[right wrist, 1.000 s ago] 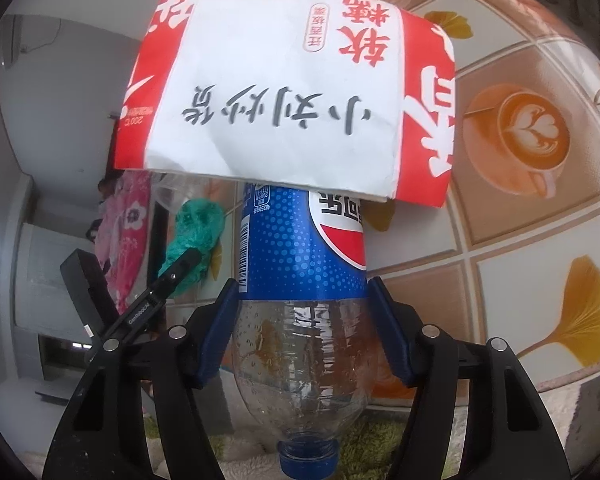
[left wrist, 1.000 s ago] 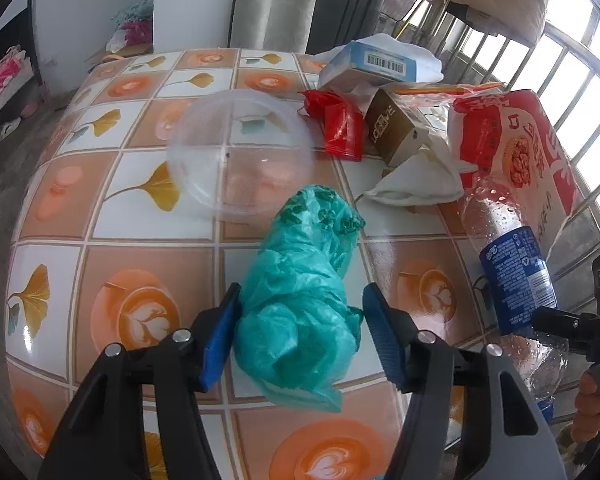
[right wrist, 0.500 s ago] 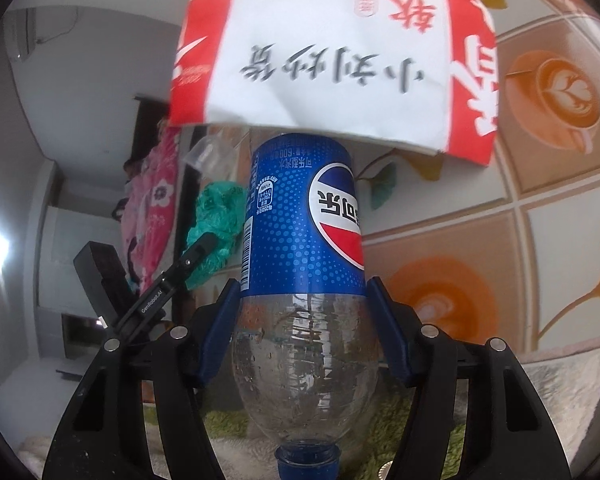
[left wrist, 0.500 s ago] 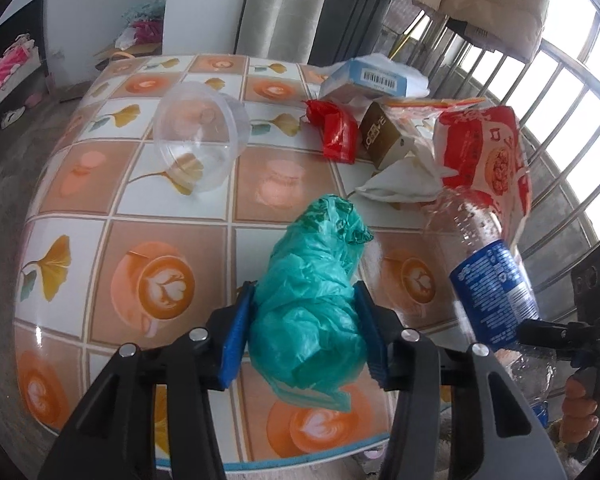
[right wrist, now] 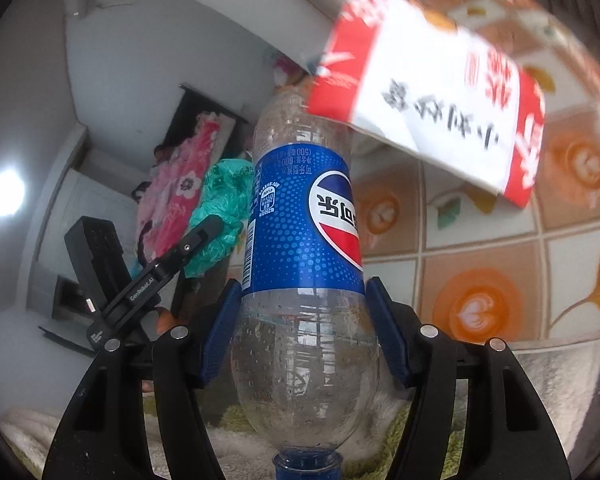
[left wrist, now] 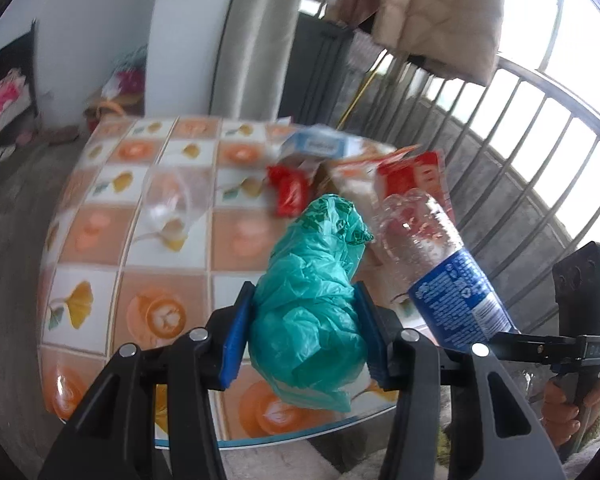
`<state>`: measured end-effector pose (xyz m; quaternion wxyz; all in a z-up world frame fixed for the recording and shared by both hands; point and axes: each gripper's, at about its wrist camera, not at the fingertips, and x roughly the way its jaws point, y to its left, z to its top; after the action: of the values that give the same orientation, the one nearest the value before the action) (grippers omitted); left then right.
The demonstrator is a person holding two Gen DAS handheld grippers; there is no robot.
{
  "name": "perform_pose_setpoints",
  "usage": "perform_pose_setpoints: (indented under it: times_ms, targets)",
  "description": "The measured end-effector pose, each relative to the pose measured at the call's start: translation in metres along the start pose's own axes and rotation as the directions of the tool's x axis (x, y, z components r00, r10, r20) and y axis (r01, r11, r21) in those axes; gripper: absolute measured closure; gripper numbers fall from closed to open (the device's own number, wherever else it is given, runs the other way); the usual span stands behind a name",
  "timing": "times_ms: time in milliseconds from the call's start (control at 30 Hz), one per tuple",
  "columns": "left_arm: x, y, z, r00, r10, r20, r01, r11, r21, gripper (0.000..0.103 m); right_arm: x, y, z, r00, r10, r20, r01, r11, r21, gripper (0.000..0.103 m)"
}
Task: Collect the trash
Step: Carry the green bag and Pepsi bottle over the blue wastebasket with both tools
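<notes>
Trash is being gathered in both hands, and two pieces are already held clear of the surface (left wrist: 100, 216). The crumpled green plastic bag (left wrist: 312, 304) is pinched between the jaws of the left gripper (left wrist: 305, 334), whose blue pads press into its sides at a middling width. The empty cola bottle (right wrist: 300, 248) is gripped cap-down by the right gripper (right wrist: 303, 332), its jaws set fairly wide around the clear lower body just below the blue label. Neither piece is seen to be dropped anywhere yet; no bin or sack is shown in either view, so the place for disposal cannot be told. Much is judged to be left: on the tiled surface a clear plastic cup (left wrist: 168, 204), a red wrapper (left wrist: 290, 196), a red-and-white snack bag (right wrist: 432, 116), a blue-and-white box (left wrist: 320, 146) and some paper scraps near it remain to be collected. The task is therefore reckoned to be at an early stage.
</notes>
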<state>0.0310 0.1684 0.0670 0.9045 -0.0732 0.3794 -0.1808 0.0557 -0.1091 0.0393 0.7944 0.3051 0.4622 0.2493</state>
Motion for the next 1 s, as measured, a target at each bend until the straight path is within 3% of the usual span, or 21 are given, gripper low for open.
perform_pose_setpoints:
  times_ms: [167, 267, 467, 567, 700, 800, 900, 1000]
  targets:
    - [-0.017, -0.038, 0.017, 0.995, -0.08, 0.058, 0.076, 0.994, 0.082, 0.055, -0.041, -0.007, -0.007, 0.992, 0.009, 0.125, -0.007, 1.0, -0.015, 0.043]
    - [-0.015, -0.069, 0.033, 0.985, -0.165, 0.048, 0.157, 0.978, 0.14, 0.055, -0.071, -0.014, -0.013, 0.972, -0.007, 0.233, 0.005, 1.0, 0.01, 0.043]
    - [0.018, -0.152, 0.054, 0.95, -0.308, -0.039, 0.308, 0.915, 0.26, 0.055, -0.159, -0.069, -0.038, 0.883, -0.094, 0.459, 0.024, 0.988, 0.156, 0.043]
    - [0.047, -0.199, 0.054, 0.92, -0.369, -0.131, 0.391, 0.874, 0.289, 0.055, -0.191, -0.098, -0.055, 0.834, -0.157, 0.528, 0.029, 0.97, 0.243, 0.043]
    - [0.086, -0.268, 0.049, 0.892, -0.387, -0.236, 0.448, 0.828, 0.338, 0.055, -0.226, -0.144, -0.08, 0.763, -0.266, 0.589, 0.025, 0.923, 0.384, 0.043]
    - [0.118, -0.311, 0.042, 0.869, -0.38, -0.316, 0.479, 0.806, 0.348, 0.055, -0.242, -0.184, -0.097, 0.713, -0.371, 0.596, 0.027, 0.863, 0.505, 0.043]
    - [0.152, -0.349, 0.032, 0.854, -0.357, -0.378, 0.492, 0.791, 0.363, 0.055, -0.247, -0.215, -0.108, 0.693, -0.419, 0.586, -0.005, 0.811, 0.585, 0.043]
    - [0.186, -0.378, 0.021, 0.832, -0.329, -0.446, 0.501, 0.791, 0.352, 0.055, -0.252, -0.241, -0.114, 0.689, -0.454, 0.565, -0.028, 0.762, 0.647, 0.043]
